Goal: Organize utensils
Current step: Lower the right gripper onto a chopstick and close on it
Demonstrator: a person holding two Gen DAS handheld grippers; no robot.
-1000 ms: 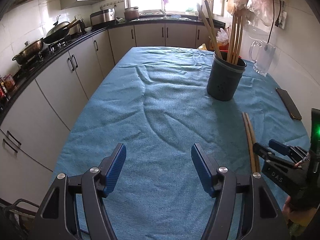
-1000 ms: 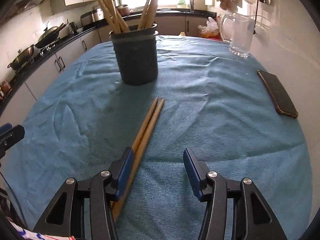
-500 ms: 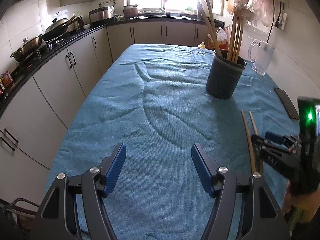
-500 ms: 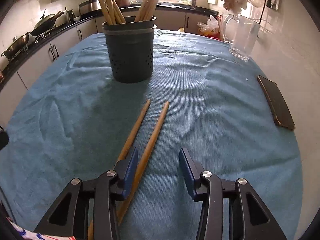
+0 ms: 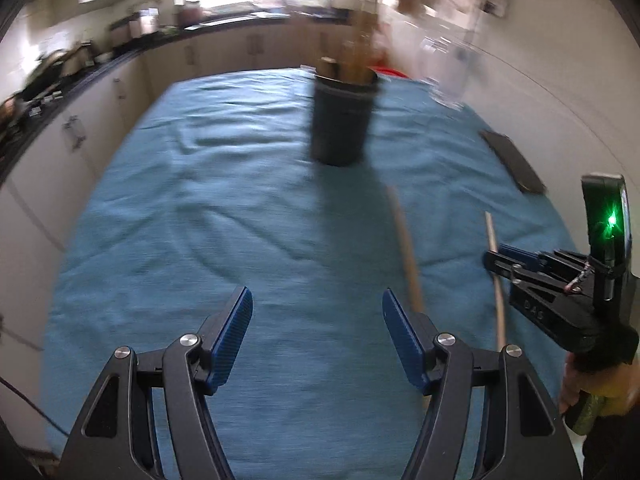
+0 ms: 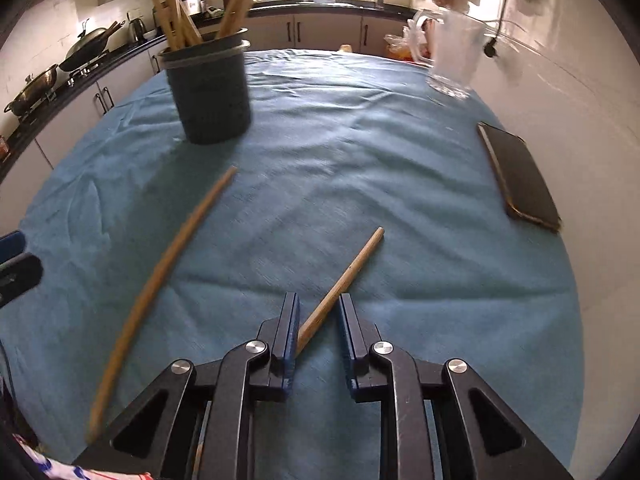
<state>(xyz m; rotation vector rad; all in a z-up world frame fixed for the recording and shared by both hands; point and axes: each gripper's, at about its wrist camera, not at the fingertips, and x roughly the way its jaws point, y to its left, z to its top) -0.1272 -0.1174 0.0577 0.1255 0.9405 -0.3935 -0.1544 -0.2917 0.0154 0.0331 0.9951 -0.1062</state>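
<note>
Two wooden chopsticks lie apart on the blue cloth. My right gripper (image 6: 318,312) has its jaws nearly closed around one chopstick (image 6: 346,278), which passes between the fingers with a small gap on its right side. The other chopstick (image 6: 168,260) lies free to the left. A dark utensil holder (image 6: 208,92) with several wooden utensils stands at the far left. My left gripper (image 5: 316,320) is open and empty above the cloth; its view is blurred and shows the holder (image 5: 342,120), both chopsticks (image 5: 406,248) and the right gripper (image 5: 500,258).
A black phone (image 6: 520,176) lies near the table's right edge. A glass pitcher (image 6: 450,54) stands at the far right. The blue cloth (image 6: 340,152) covers the table. Kitchen counters with woks (image 6: 84,48) run along the left.
My right gripper has narrowed around one chopstick and shifted right. The two chopsticks, first side by side, have spread apart. The left wrist view has swung and blurred.
</note>
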